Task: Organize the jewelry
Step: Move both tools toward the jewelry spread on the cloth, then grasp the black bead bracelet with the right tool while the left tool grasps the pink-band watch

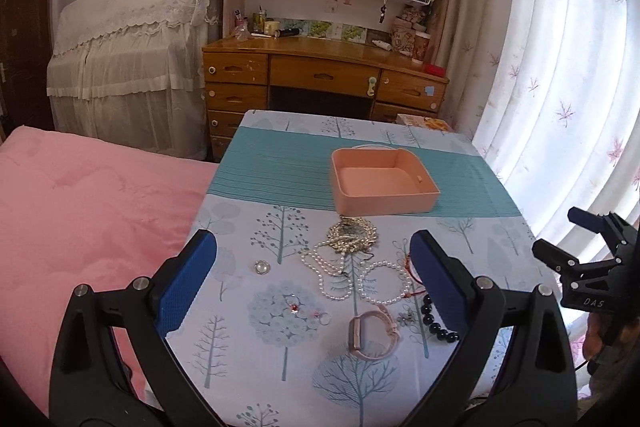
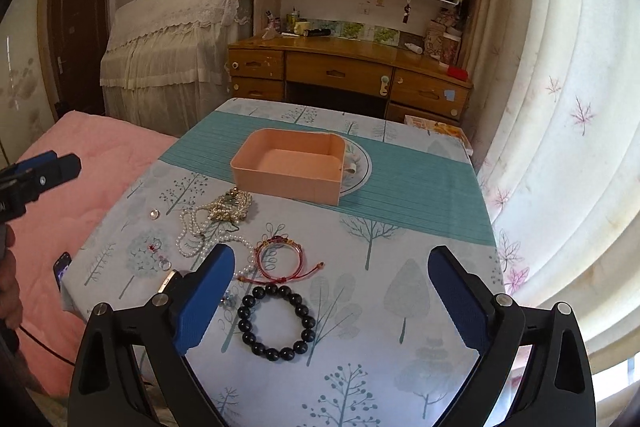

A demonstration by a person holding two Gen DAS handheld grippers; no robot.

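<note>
Several pieces of jewelry lie scattered on our table [image 1: 248,367], all low in both frames and in front of the pink box [image 1: 382,183], which sits open and empty at frame centre on the teal band of the cloth. Nearest the box is a gold chain heap [image 1: 353,235], touching a pearl strand [image 1: 332,275] that loops down toward the lower middle. A small round stone [image 1: 262,267] lies apart to the left of the pearls, and two tiny rings [image 1: 310,311] sit just below them. In the left wrist view a pink watch [image 1: 372,333] rests at lower centre. In the right wrist view a red cord bracelet [image 2: 280,259] lies just above a dark bead bracelet [image 2: 276,323], both left of centre. Our left gripper [image 1: 312,283] hangs over the pearls with its blue pads spread wide, gripping nothing. Our right gripper [image 2: 332,297] is likewise wide apart and empty, its left pad just beside the beads. Behind the box a white plate [image 2: 360,163] peeks out. Farther off we see a pink bed [image 1: 80,211] at the left, a wooden desk [image 1: 320,67] with bookshelves at upper centre, and a curtain [image 1: 560,67] on the right.
</note>
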